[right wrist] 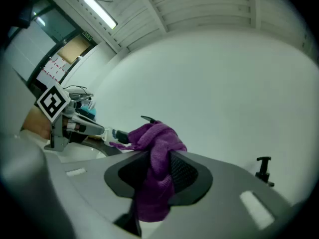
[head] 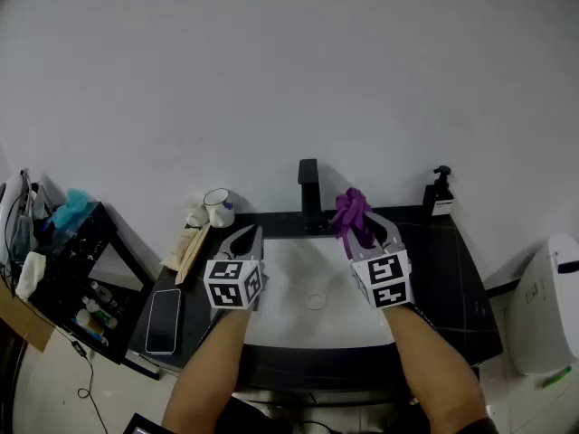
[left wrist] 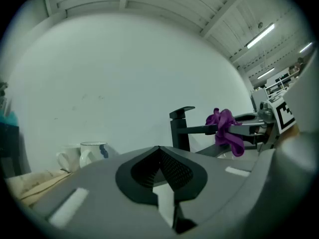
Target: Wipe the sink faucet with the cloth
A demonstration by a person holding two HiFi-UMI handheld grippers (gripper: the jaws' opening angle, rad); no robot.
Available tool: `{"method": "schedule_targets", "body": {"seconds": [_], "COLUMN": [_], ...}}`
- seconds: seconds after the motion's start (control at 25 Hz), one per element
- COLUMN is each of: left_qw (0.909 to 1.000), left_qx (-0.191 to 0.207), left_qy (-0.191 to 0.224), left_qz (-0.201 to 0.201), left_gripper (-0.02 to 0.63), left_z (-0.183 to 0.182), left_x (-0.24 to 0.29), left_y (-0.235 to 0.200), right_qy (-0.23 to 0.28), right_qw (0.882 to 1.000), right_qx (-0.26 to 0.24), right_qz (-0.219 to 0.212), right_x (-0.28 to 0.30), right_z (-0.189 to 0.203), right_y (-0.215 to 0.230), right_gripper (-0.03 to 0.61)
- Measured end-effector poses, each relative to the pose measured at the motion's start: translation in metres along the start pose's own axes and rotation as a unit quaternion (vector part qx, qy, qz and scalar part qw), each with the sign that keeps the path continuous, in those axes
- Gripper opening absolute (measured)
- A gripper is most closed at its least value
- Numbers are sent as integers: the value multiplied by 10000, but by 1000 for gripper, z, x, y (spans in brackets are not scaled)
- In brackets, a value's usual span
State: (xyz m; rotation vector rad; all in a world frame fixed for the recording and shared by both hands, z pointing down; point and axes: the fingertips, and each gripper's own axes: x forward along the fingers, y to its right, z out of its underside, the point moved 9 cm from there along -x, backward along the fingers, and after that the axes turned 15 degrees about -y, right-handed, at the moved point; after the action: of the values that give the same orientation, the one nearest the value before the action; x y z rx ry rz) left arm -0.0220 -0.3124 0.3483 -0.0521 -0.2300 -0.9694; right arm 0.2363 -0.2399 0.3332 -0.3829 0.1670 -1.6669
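Note:
The black faucet (head: 309, 193) stands at the back of the white sink (head: 285, 274). My right gripper (head: 355, 227) is shut on a bunched purple cloth (head: 349, 211), held just right of the faucet's spout, and I cannot tell whether the two touch. In the right gripper view the cloth (right wrist: 155, 166) fills the jaws and hides most of the faucet (right wrist: 146, 119). My left gripper (head: 247, 236) hovers over the sink's left rim, shut and empty. The left gripper view shows the faucet (left wrist: 181, 129), the cloth (left wrist: 226, 130) and the right gripper (left wrist: 263, 124).
A dark counter (head: 452, 278) surrounds the sink. A white mug (head: 218, 207) and wooden utensils (head: 185, 248) sit at its back left, a phone (head: 164, 320) at the front left, a soap dispenser (head: 440, 192) at the back right. A cluttered shelf (head: 72, 269) stands left, a white bin (head: 547, 306) right.

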Motion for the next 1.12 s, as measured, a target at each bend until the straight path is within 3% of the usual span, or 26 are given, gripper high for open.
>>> {"method": "schedule_targets", "body": {"seconds": [0.12,0.32,0.4,0.52,0.72,0.84,0.92,1.12], "left_qw": [9999,9998,9997,9996,9981,9967,9961,9955], "left_qx": [83,152,190,238,592,804,869,930], "left_qy": [-66,-121,-118,-79,27,8,31,37], "left_qz": [43,100,90,96,142,115,136,199], "left_gripper": [17,17,17,17,17,17,17,16], "left_z": [1,1,0,-1,-1,-1,-2,-2], "left_x": [1,3,4,7,17,21,22,23], "left_y": [-1,0,1,2,5,6,7,11], "right_qy": [-171,-261,-296,-259,-717,-1054,-1115,-1057], "right_qw": [9998,9900,9733,9377,8767,8459,8389,8385], "right_qx": [-52,-1388,-2270,-3456,-4755,-5229,-5328,-5345], "right_qz": [-39,-4,151,247,129,-14,-55,-28], "right_x": [12,41,55,72,103,115,118,113], "right_z": [-18,-73,-97,-129,-153,-148,-146,-142], "right_y": [7,15,16,10,-3,-7,-9,-12], "right_gripper": [118,120,121,121,121,121,120,118]}}
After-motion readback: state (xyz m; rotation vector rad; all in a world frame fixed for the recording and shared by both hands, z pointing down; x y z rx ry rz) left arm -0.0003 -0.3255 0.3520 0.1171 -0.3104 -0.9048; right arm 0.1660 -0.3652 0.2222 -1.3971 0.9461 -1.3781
